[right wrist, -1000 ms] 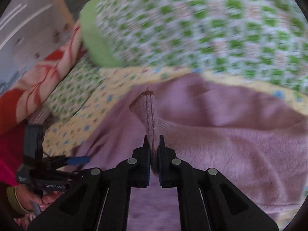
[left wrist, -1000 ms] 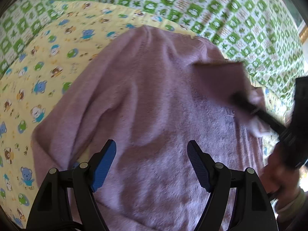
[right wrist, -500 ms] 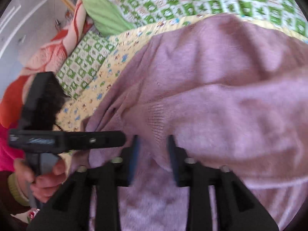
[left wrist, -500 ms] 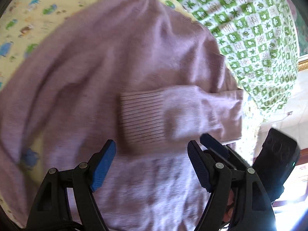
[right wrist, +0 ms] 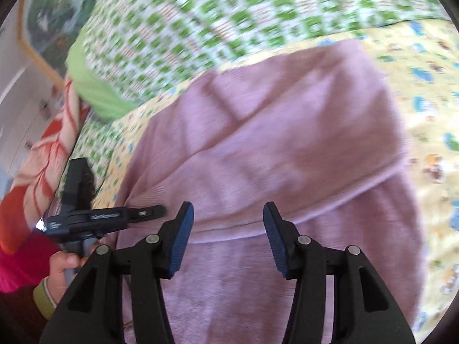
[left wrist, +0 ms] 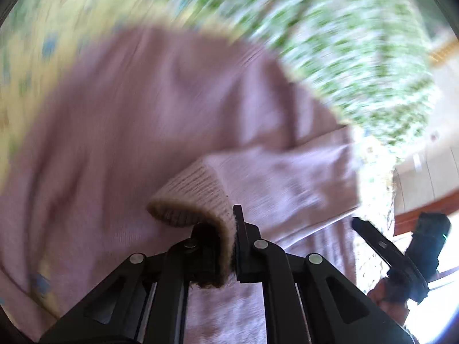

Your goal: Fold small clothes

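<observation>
A small mauve knit sweater lies on a yellow cartoon-print sheet. In the left wrist view the sweater is blurred, with one sleeve folded across its body. My left gripper is shut on that sleeve's ribbed cuff, which curls up between the jaws. My right gripper is open and empty just above the sweater's lower body. The left gripper also shows in the right wrist view, at the sweater's left edge.
A green-and-white checked quilt is bunched behind the sweater, with a plain green pillow and a red-patterned blanket to the left. The right gripper tool appears at the left view's right edge, by the bed's edge.
My left gripper has closed on the folded sleeve's cuff, having been open half a second ago. My right gripper let go of the sleeve, opened wide and drew back.
</observation>
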A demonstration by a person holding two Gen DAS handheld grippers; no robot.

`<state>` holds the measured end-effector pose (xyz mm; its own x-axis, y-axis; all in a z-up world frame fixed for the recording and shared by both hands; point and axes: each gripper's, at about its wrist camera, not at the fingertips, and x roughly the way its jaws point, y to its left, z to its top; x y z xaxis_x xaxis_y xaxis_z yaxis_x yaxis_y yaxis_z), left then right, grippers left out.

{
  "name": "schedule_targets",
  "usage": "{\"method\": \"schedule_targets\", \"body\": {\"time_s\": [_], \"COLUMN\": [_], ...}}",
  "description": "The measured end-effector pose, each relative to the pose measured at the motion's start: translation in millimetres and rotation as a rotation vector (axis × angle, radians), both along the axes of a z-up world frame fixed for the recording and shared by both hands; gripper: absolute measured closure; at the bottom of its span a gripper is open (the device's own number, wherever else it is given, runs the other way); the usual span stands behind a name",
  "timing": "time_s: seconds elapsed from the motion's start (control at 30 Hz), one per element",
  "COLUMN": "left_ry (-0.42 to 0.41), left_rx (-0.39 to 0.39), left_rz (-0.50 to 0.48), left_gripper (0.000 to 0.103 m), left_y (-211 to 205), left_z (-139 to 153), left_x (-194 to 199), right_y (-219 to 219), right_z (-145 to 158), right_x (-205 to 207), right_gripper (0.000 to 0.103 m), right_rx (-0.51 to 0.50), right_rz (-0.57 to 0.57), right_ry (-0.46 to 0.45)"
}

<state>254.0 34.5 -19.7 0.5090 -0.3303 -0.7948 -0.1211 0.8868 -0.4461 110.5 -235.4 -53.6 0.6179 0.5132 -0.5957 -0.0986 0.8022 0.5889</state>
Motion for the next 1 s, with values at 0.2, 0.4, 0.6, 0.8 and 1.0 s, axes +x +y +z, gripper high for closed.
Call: {"method": "schedule_targets", "body": {"time_s": [0.2,0.4,0.6,0.8,1.0], "left_ry": [-0.064,-0.038,-0.021,-0.029,-0.07], "left_rx": [0.147,0.148,0.205,0.198,0.238], "left_rz": [0.022,0.031,-0.007,-0.004,-0.031], "left_gripper": [0.097,0.097,0.097,0.097,0.097], "left_y": [35,59,40,35,9], "left_z": [9,-20,-33,-34,-26], "left_x": [3,9,8,16,36], "right_y": [-54,-90,-102,-95,-137], "right_z": [16,5,-16,-31,0], "right_x": [-2,28,86,118,107], "right_gripper": [0.051,0.051,0.046,0.093,0.094], "right_rx": [-0.049,-0.114,-0.14,-0.14,-0.134], "right_rz": [-0.174,-0.281,-0.277,-0.18,-0.257], "right_ry": [-0.032,0.029,0.101,0.118,0.059]}}
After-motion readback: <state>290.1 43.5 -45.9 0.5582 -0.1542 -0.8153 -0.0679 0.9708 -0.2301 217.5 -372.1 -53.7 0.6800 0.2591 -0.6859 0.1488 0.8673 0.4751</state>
